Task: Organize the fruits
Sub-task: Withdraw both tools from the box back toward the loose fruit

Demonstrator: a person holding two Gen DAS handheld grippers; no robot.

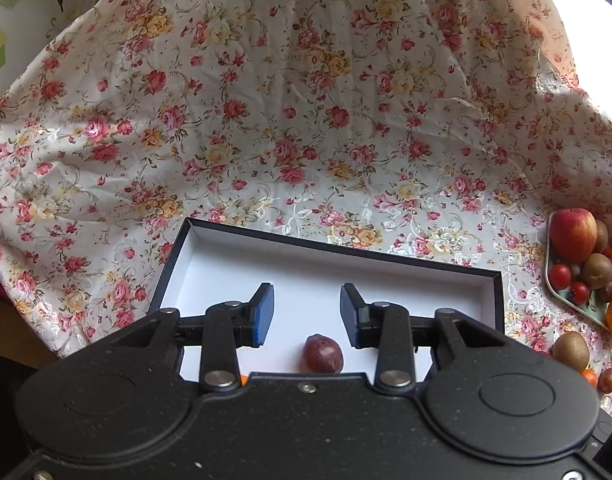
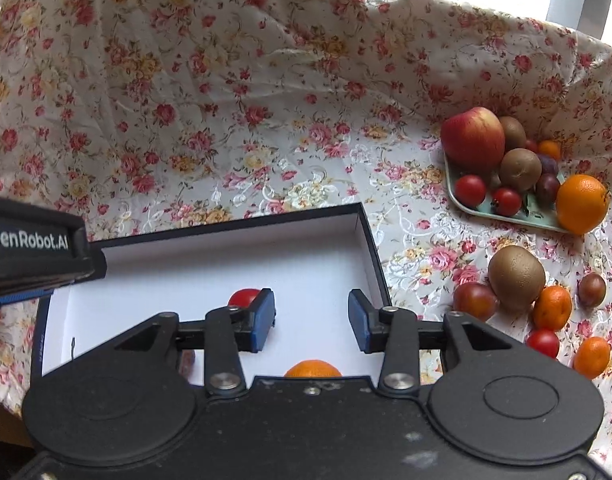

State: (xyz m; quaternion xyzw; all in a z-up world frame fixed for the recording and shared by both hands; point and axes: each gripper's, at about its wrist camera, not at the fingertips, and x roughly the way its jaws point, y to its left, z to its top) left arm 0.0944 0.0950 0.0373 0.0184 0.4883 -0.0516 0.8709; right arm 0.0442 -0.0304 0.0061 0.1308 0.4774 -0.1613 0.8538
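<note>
While hovering above the box (image 1: 385, 276), left gripper (image 1: 306, 316) spread wide, gripping nothing, a dark plum (image 1: 322, 354) on the box floor below the gap. Right gripper (image 2: 311, 320) likewise splayed and empty over the box (image 2: 361, 240). Half hidden: a tangerine (image 2: 313, 369) under the gripper body, a tomato (image 2: 244, 298) behind one finger. Right of the box, heaped fruit tray (image 2: 505, 216), loose kiwi (image 2: 515, 278).

One box (image 2: 369, 240), holding three fruits: one tomato (image 2: 244, 298), one tangerine (image 2: 313, 369), one plum (image 1: 322, 353). One tray (image 2: 517, 216). One apple (image 2: 473, 138). One orange (image 2: 581, 203). Three kiwis, e.g. (image 2: 515, 280). Outside the box: three tangerines, e.g. (image 2: 551, 307). Small tomatoes and plums there: count uncertain.
</note>
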